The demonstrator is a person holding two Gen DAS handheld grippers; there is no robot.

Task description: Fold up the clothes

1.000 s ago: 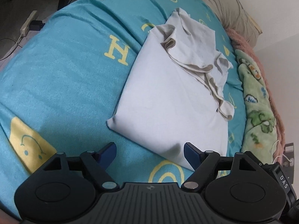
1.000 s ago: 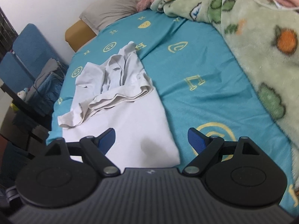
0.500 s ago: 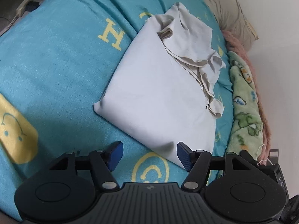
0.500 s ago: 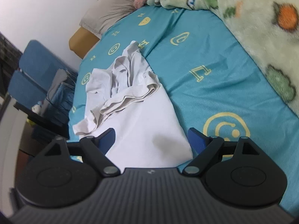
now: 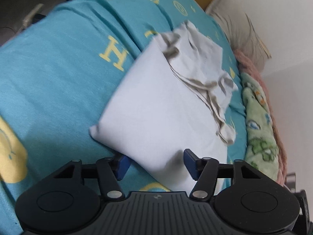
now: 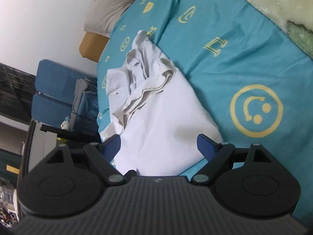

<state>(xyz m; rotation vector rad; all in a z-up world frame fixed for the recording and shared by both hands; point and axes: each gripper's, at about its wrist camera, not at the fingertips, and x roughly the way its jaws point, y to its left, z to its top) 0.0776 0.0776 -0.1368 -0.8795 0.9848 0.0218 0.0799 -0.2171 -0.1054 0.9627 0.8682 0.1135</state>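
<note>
With both the left tongs point(image 5: 155, 163) and right tongs point(image 6: 159, 146) spread wide and empty over the soft, floppy white shirt point(image 5: 156, 113) on the bed point(image 5: 58, 74), I'd pinch its near hem corners.

The shirt point(image 5: 156, 113) is white, greyer in its bunched folds. The bedsheet point(image 5: 58, 74) is turquoise with yellow smiley faces and letters. The blanket point(image 5: 258, 129) is pale green with darker green patches, and each gripper point(image 6: 158, 146) is black with blue fingertip pads point(image 6: 205, 146).
</note>
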